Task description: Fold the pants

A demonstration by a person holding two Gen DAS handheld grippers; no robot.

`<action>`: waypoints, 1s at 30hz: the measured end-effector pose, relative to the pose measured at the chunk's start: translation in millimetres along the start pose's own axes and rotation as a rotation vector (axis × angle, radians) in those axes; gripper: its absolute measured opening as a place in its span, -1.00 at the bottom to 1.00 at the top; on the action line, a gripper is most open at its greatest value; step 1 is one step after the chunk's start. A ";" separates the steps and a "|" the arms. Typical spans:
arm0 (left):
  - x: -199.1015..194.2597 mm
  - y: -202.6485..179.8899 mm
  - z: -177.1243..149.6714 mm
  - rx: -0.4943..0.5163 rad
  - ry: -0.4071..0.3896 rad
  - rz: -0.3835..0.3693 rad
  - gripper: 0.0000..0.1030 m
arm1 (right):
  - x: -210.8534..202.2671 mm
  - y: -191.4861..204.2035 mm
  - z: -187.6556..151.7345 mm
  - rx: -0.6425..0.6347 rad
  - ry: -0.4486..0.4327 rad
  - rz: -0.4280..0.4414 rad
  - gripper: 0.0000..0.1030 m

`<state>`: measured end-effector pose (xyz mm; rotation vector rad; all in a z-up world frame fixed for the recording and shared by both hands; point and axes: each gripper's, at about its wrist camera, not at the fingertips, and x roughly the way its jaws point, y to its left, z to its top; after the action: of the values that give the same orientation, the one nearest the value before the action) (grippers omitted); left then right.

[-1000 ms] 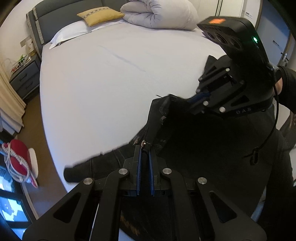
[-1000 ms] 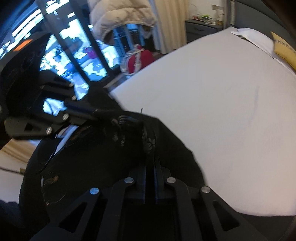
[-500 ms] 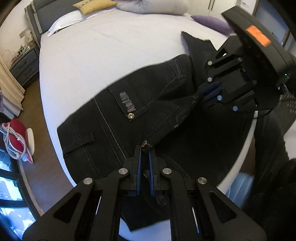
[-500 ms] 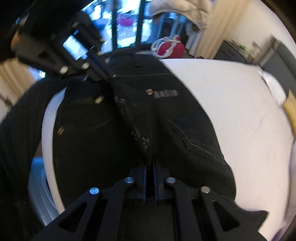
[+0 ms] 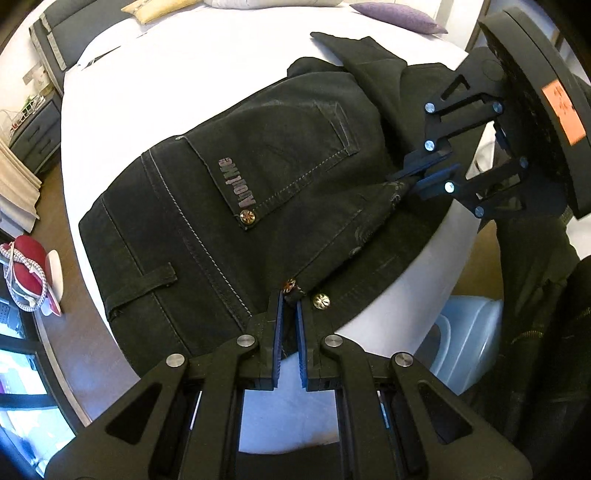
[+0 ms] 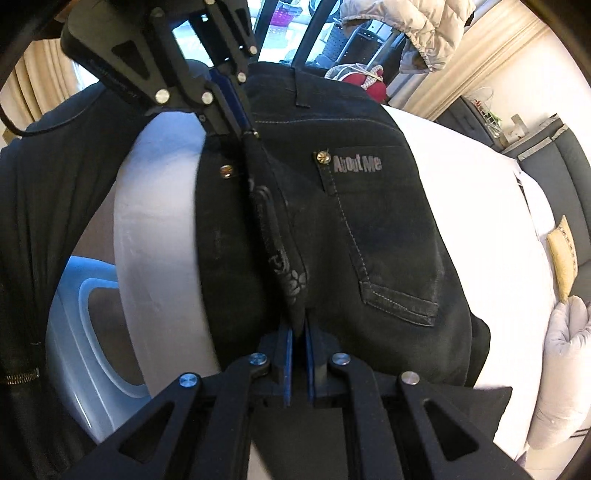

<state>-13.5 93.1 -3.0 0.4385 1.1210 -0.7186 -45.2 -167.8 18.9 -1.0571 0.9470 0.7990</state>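
Pants (image 5: 266, 177) sprawl near the bed (image 5: 177, 85) edge, left gripper (image 5: 289, 295) and right gripper (image 6: 298, 325) both pinched shut on one fabric ridge; uneven tugging could drag them off the bed.

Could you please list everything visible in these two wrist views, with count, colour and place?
pants: one, black, spread over the bed's near edge
bed: one, white sheet
cushion: one, yellow, at the bed's head
purple pillow: one, far side
nightstand: one, grey, beside the bed
bin: one, pale blue, on the floor
left gripper: black, shut on the waistband
right gripper: black, shut on the waistband
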 end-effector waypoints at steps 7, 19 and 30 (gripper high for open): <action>-2.9 -3.3 2.1 0.018 0.007 0.001 -0.89 | -3.4 22.6 -2.3 -0.004 0.025 -0.056 -0.86; 2.0 -11.0 3.2 0.031 0.002 0.006 -0.88 | -14.0 46.4 -10.0 -0.008 0.047 -0.101 -0.85; -5.2 5.2 2.0 -0.074 -0.004 -0.045 -0.74 | 1.6 35.2 -10.1 0.134 0.040 -0.073 -0.80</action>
<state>-9.8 97.0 2.4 0.3504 1.1524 -0.7146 -78.3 -166.7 3.2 -0.9877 0.9768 0.6478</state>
